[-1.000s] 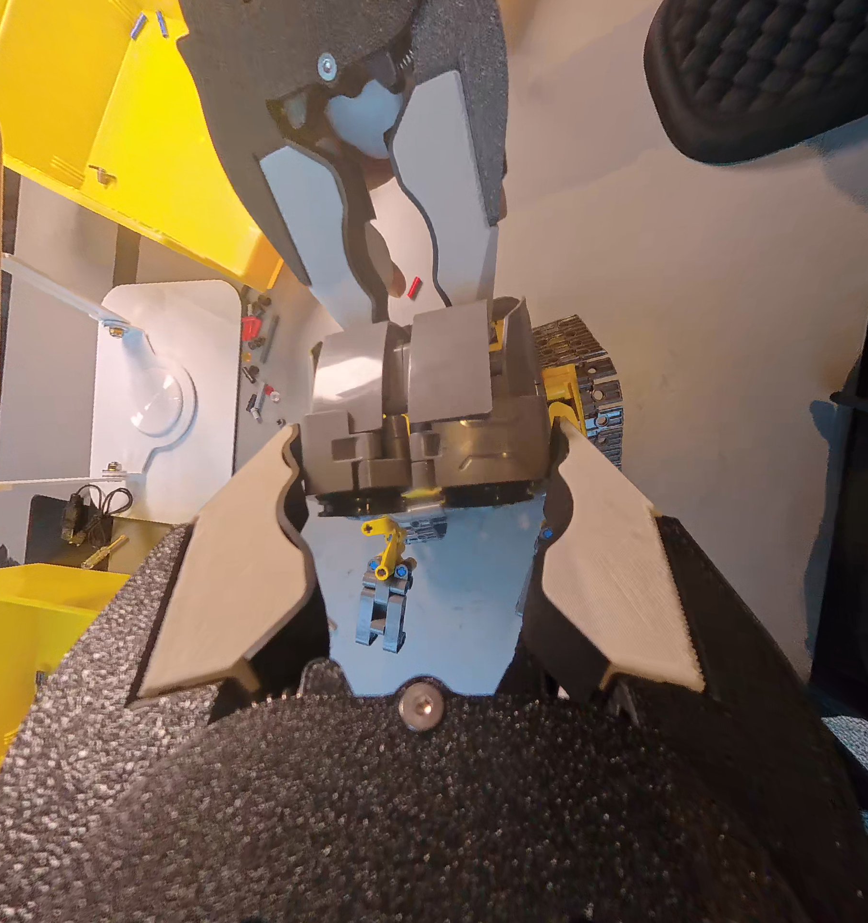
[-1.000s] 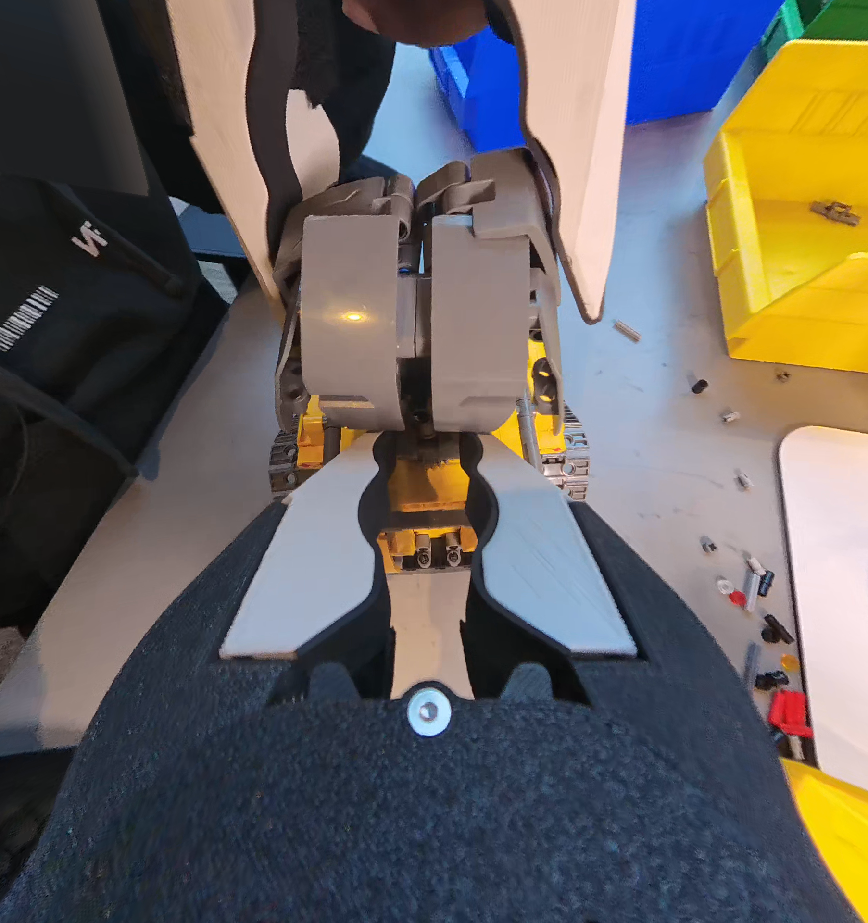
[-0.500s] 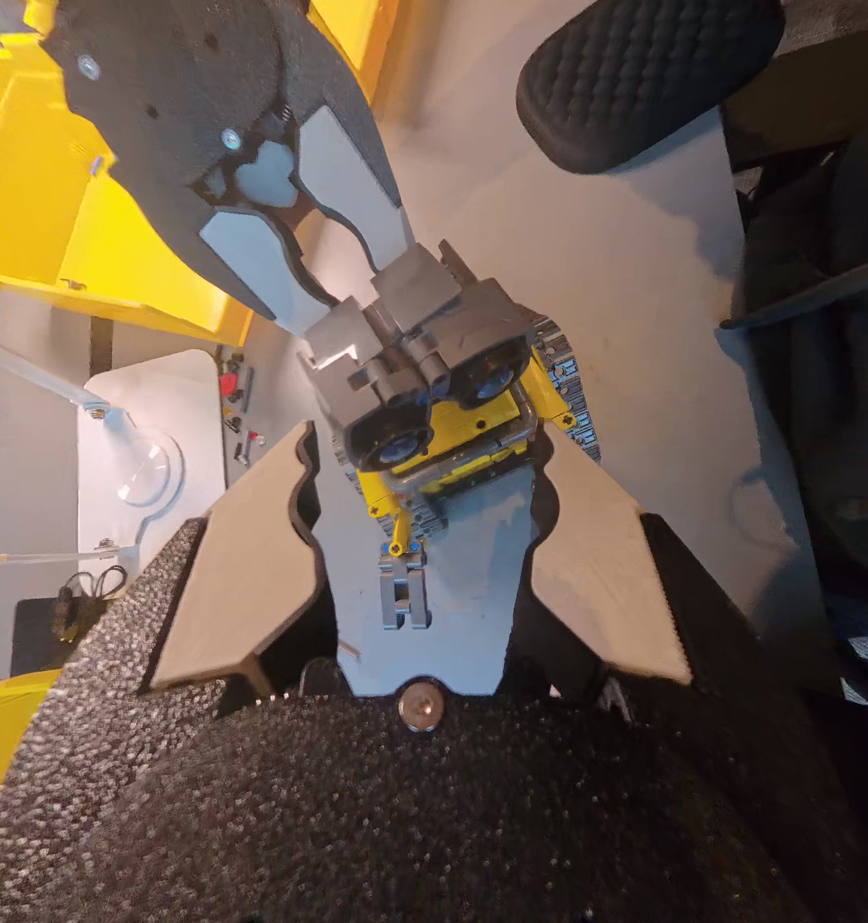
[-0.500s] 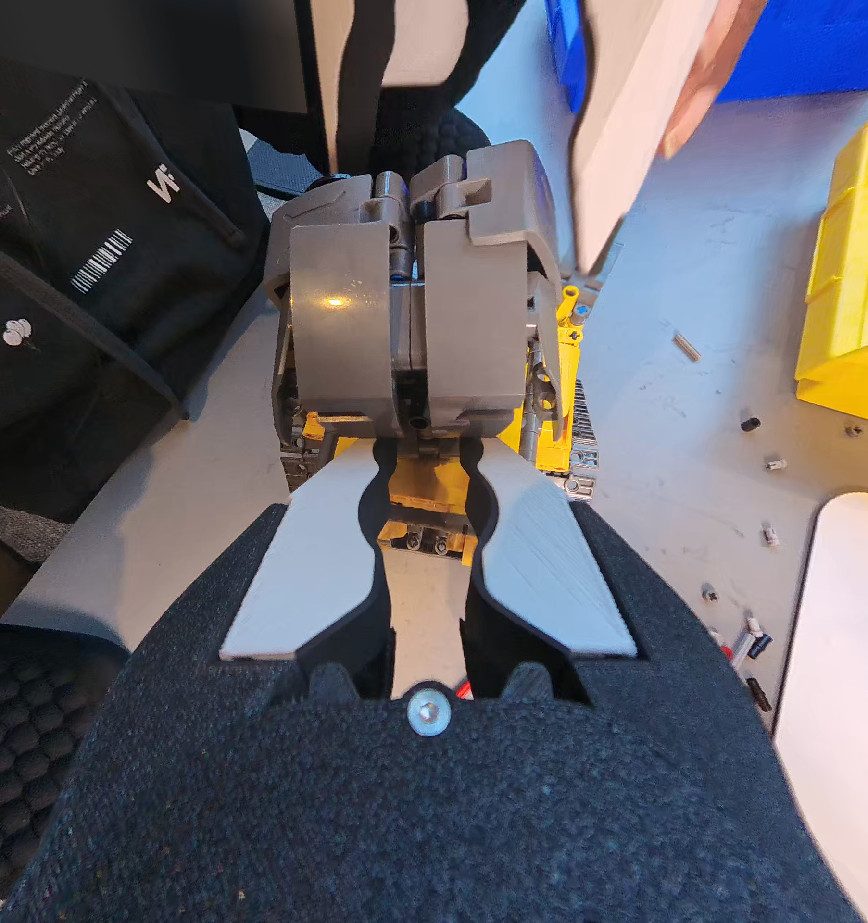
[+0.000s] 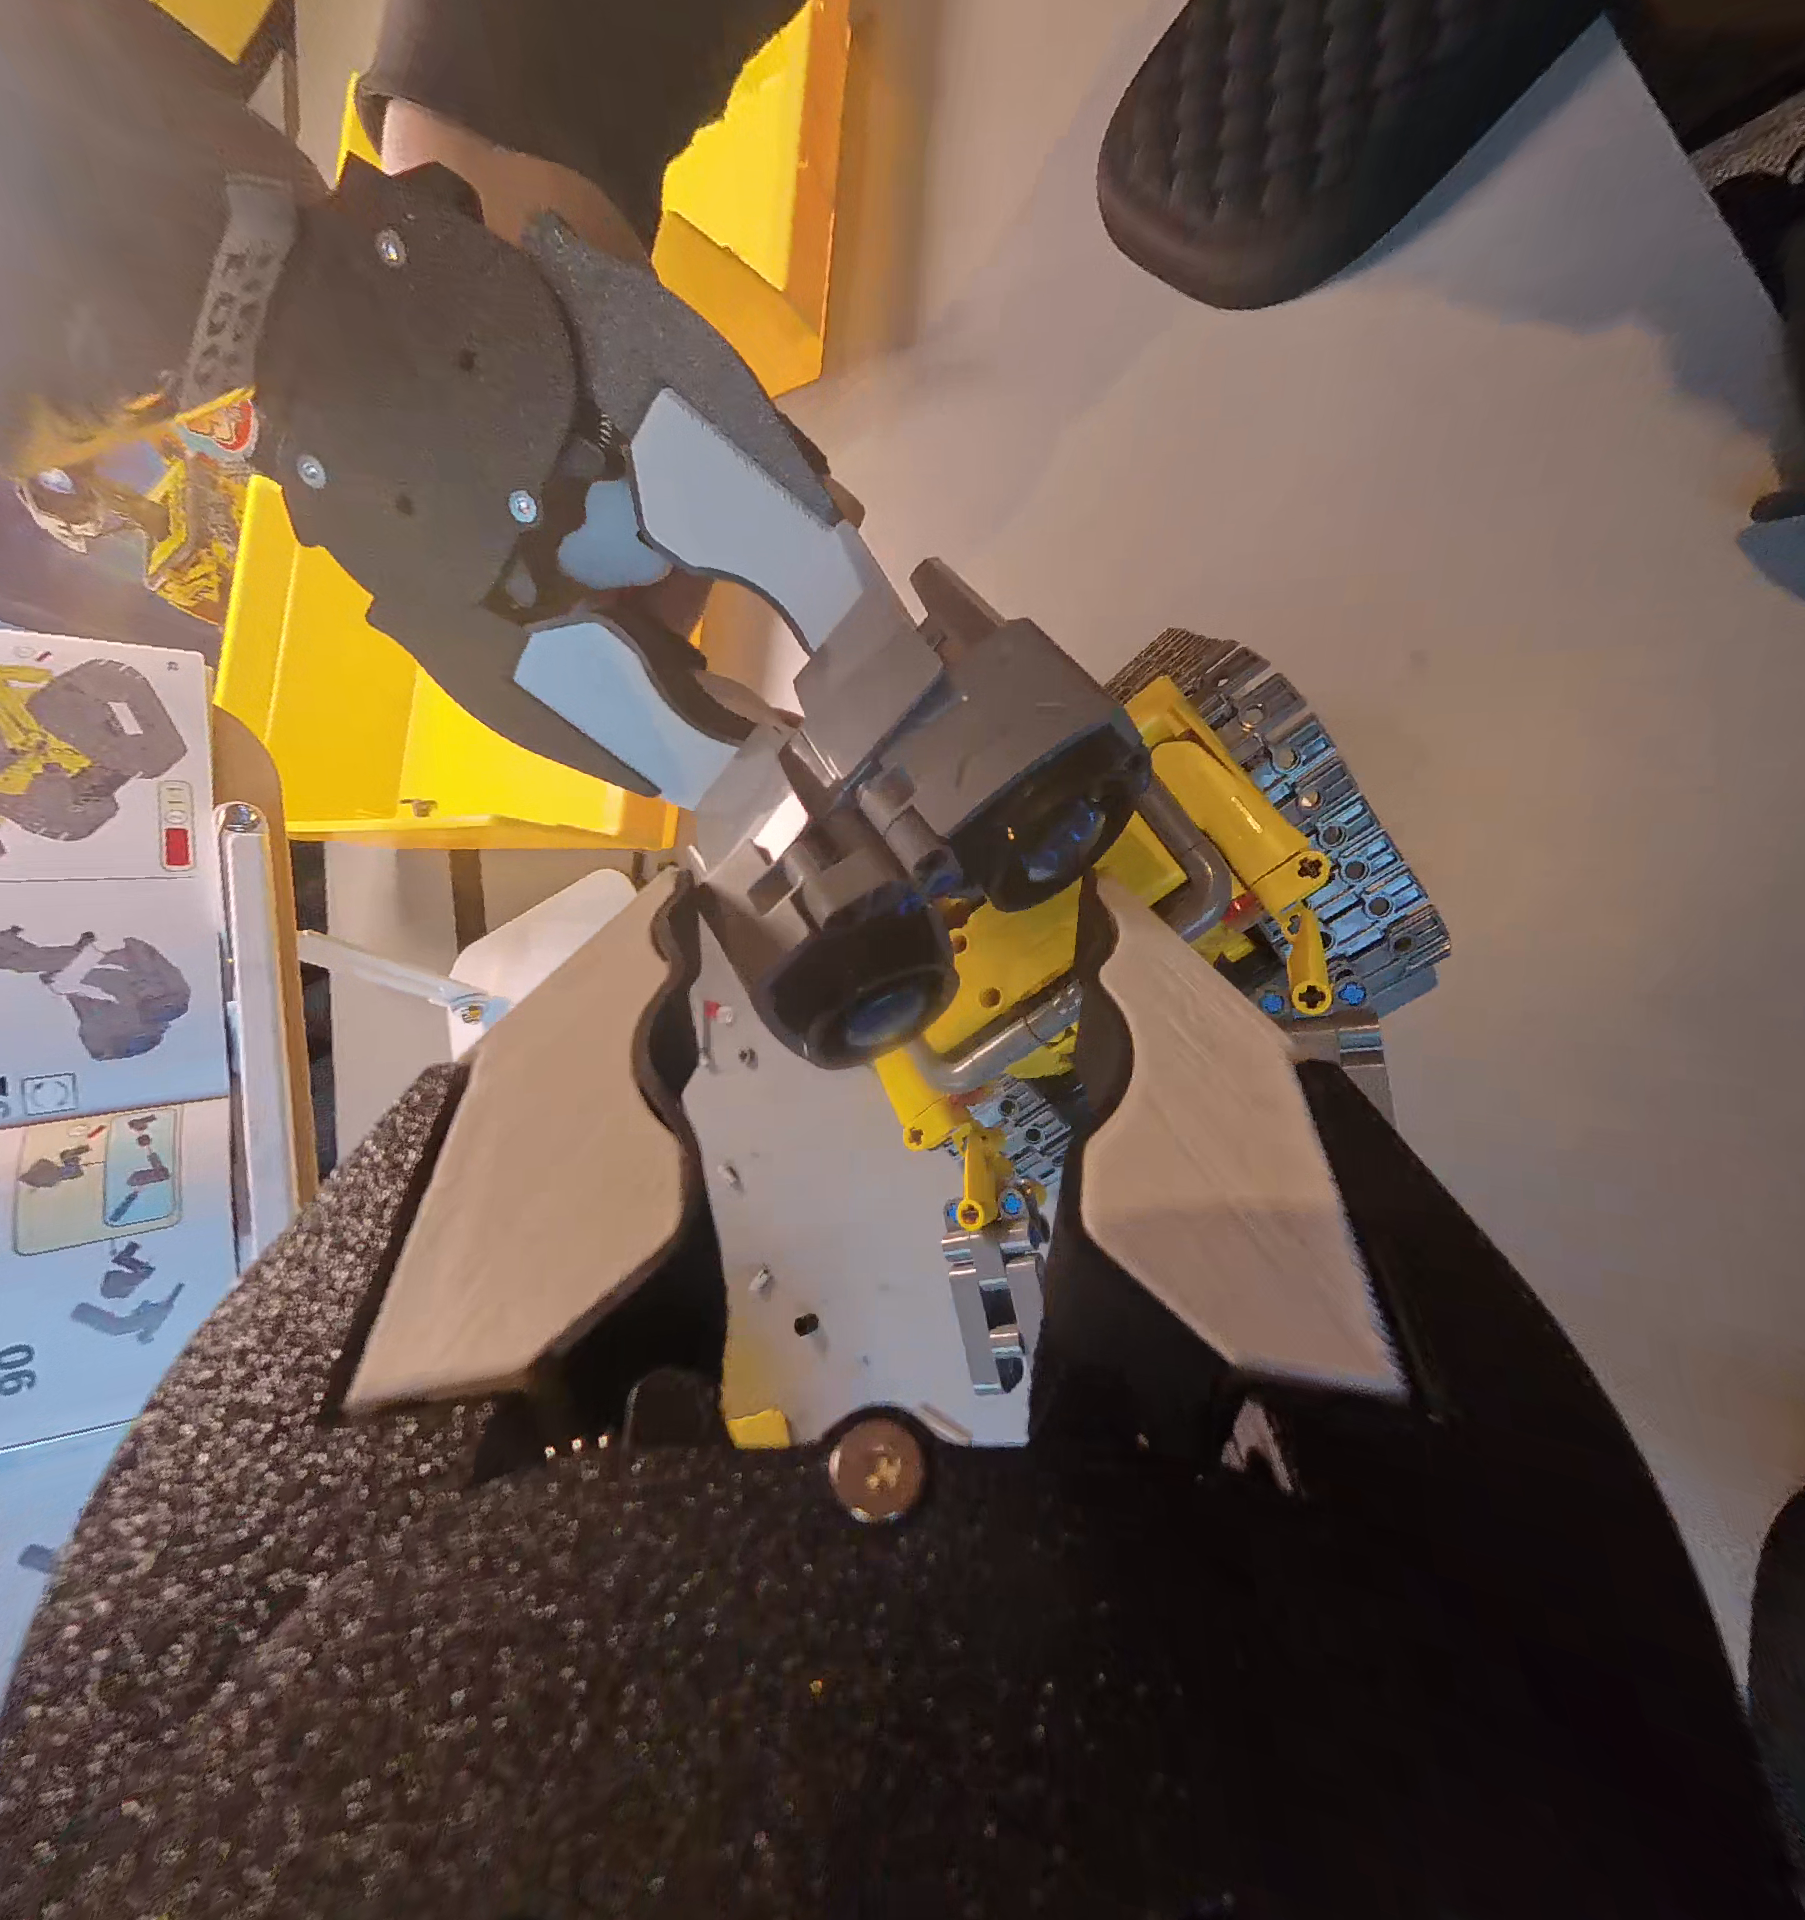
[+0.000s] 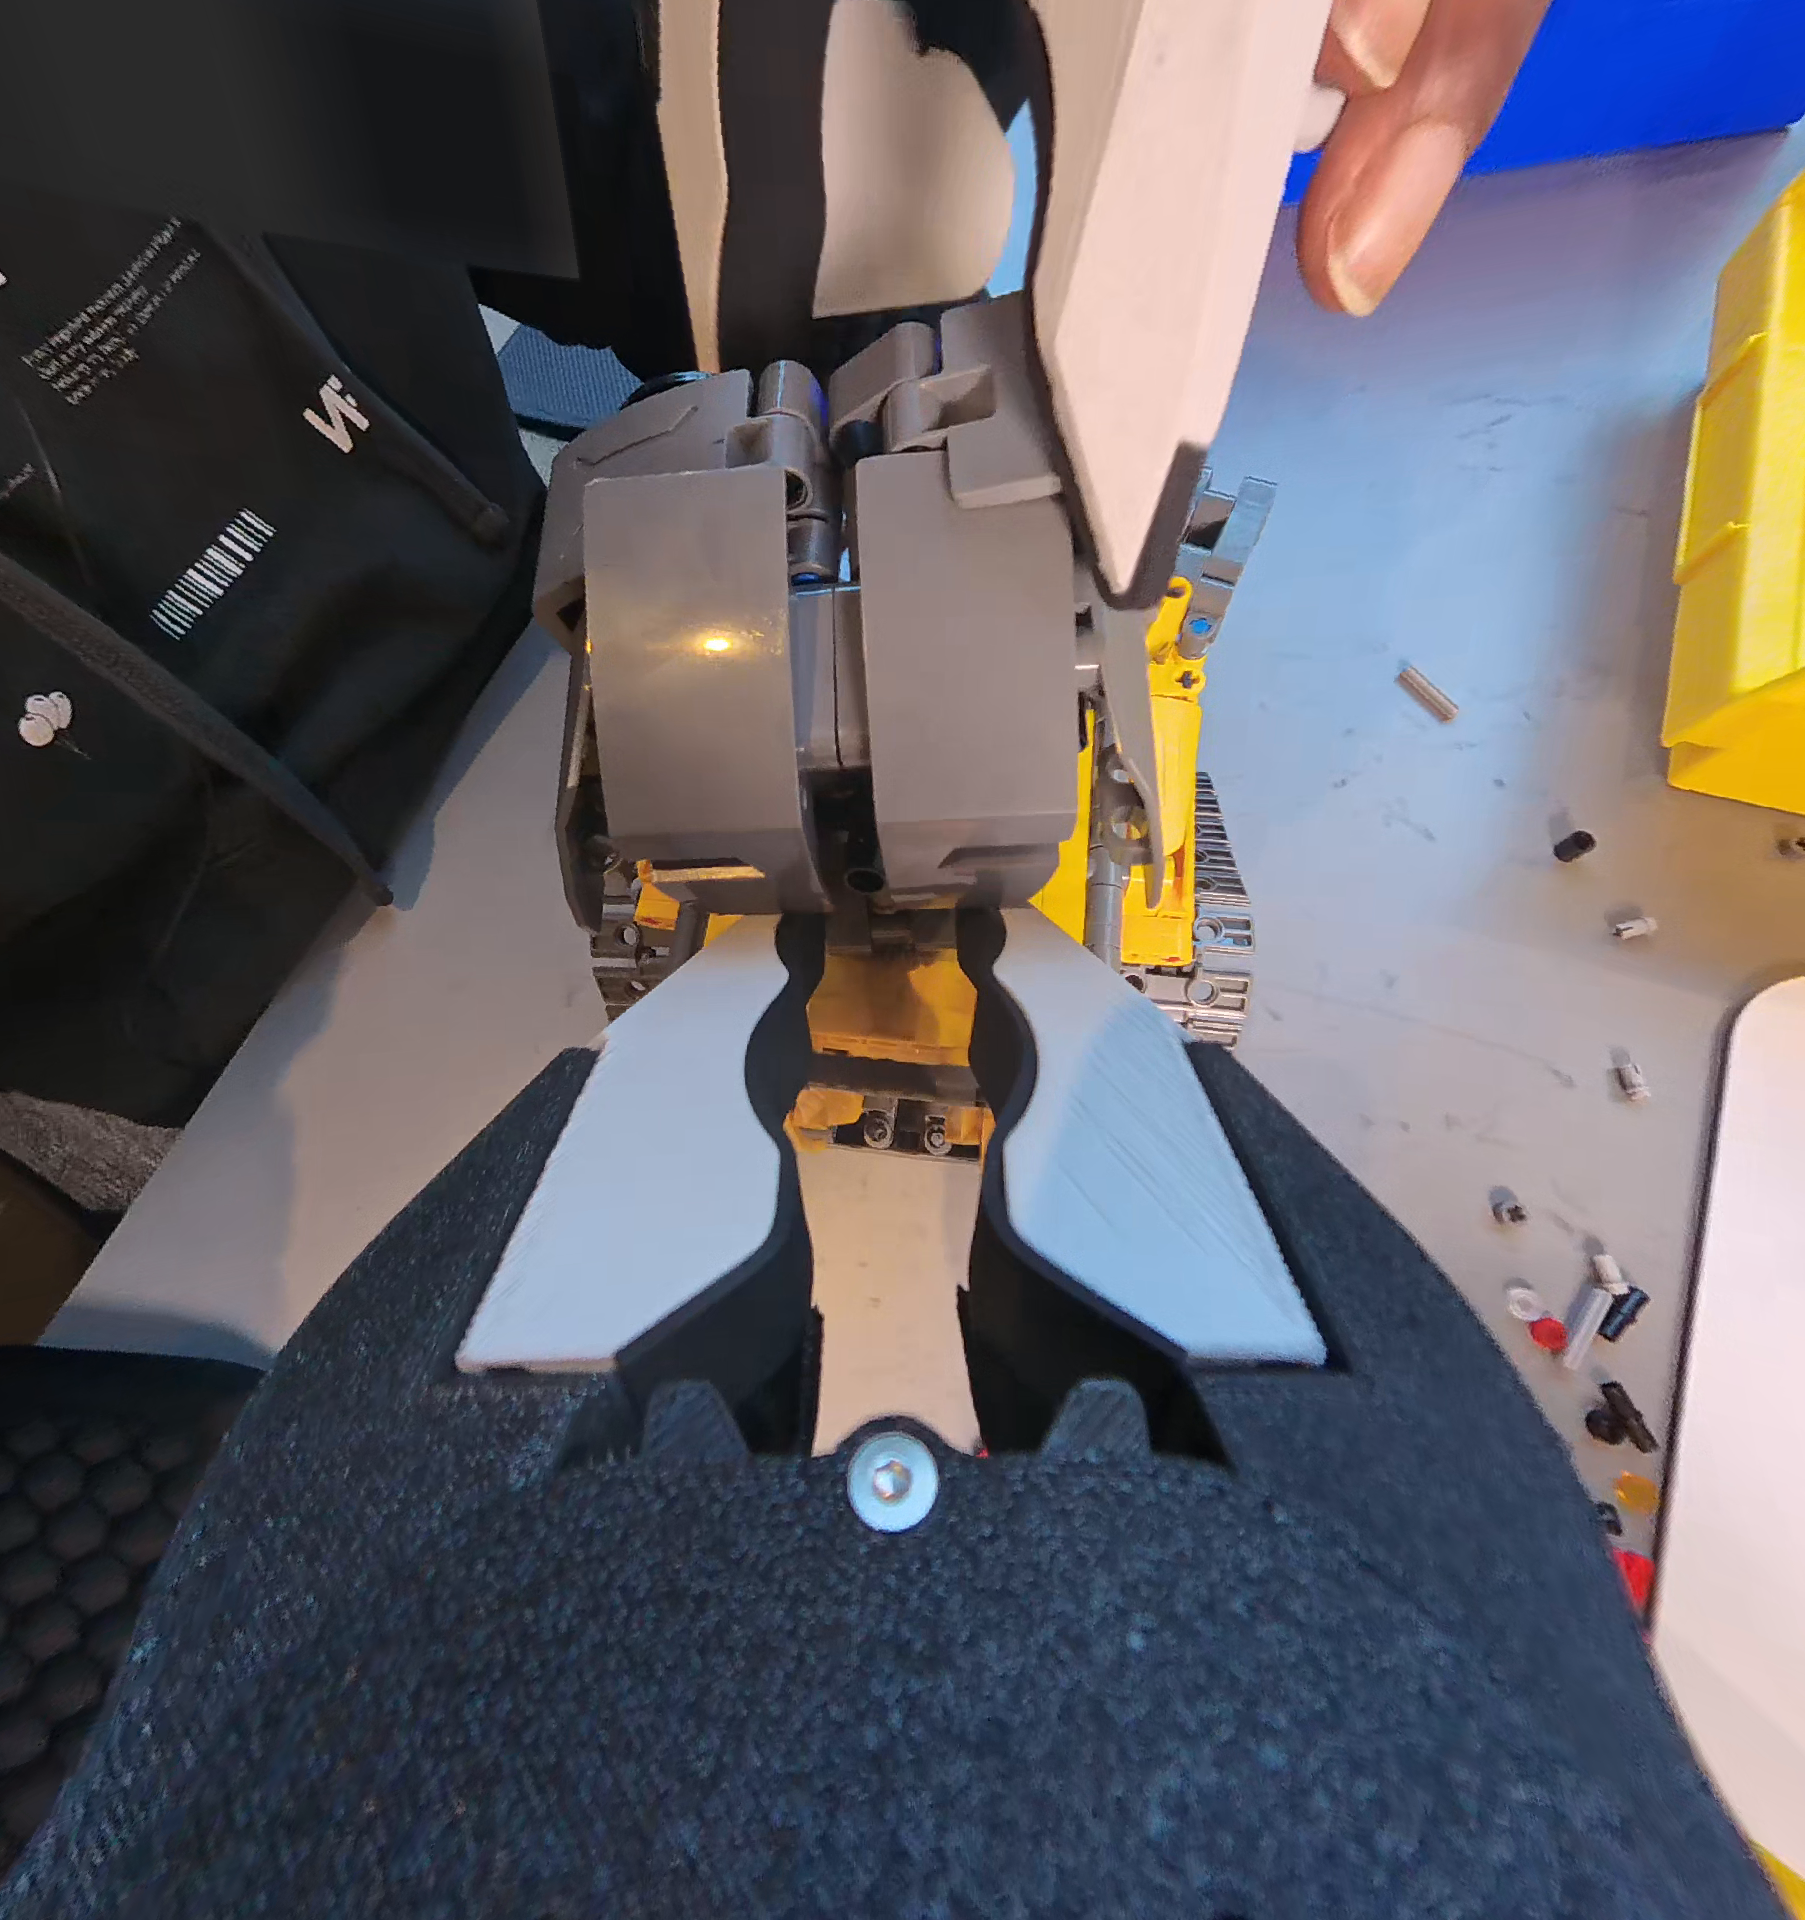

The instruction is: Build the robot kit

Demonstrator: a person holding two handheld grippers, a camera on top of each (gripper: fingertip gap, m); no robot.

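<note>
Two fingers (image 6: 690,1049) pinch the brick robot (image 6: 825,675) near the table (image 6: 337,1101) edge.

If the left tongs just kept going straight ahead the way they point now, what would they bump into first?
Most likely the grey binocular head of the yellow brick-built tracked robot. The left tongs stand open with that head just ahead between the fingertips. The right tongs grip its far side. Depth is hard to judge.
</note>
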